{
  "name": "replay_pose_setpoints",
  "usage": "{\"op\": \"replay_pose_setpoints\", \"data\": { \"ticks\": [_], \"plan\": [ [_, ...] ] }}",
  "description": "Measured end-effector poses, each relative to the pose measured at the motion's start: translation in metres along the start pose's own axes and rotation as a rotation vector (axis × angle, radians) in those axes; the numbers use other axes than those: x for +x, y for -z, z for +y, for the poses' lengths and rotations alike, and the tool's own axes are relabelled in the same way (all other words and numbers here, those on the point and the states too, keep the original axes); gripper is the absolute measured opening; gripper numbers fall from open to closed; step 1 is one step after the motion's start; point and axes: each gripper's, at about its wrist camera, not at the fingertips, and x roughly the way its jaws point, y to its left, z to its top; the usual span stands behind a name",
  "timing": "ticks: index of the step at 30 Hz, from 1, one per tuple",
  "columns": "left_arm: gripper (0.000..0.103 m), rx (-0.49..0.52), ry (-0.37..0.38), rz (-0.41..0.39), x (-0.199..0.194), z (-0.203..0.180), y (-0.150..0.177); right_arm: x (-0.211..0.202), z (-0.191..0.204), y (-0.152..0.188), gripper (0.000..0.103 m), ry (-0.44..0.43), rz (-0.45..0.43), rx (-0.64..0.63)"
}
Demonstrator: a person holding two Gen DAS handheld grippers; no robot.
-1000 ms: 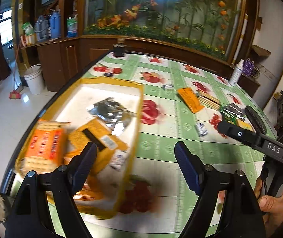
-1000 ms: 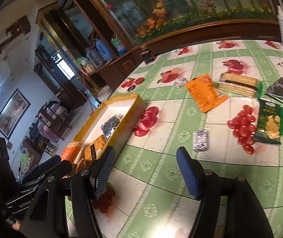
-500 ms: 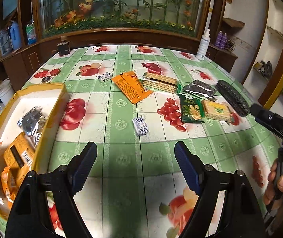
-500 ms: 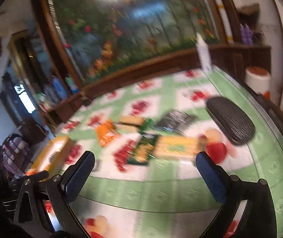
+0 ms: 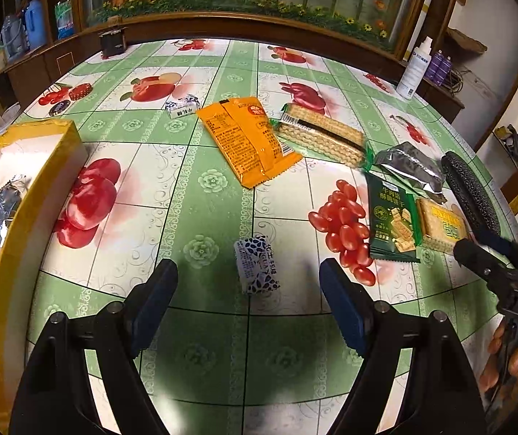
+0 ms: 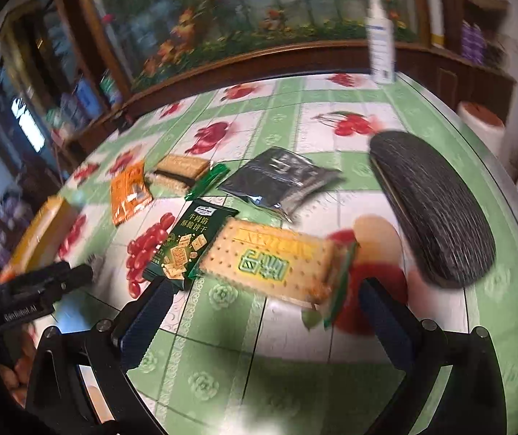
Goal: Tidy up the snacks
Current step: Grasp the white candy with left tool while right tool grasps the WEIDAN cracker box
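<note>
Overhead, spread jaws, snacks beneath

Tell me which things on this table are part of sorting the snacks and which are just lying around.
Part of the job:
- yellow box
- orange snack packet
- wafer pack
- green cracker pack
- yellow cracker pack
- silver foil packet
- small blue-and-white candy

Just lying about:
- dark oval case
- white spray bottle
</note>
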Motion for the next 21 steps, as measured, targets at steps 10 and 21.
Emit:
{"op": "replay_pose_setpoints", "data": {
  "ticks": [10, 21],
  "plan": [
    [0.078, 0.03, -0.072, -0.001, 0.016, -0.002, -0.006, 0.042, -0.001, -0.015, 0.092, 0.019, 0.121, -0.17],
    [0.016, 0.067, -0.049, -0.029, 0.0, 0.005, 0.009, 0.011, 0.0, 0.006, 0.048, -0.068, 0.077, 0.02]
  ]
}}
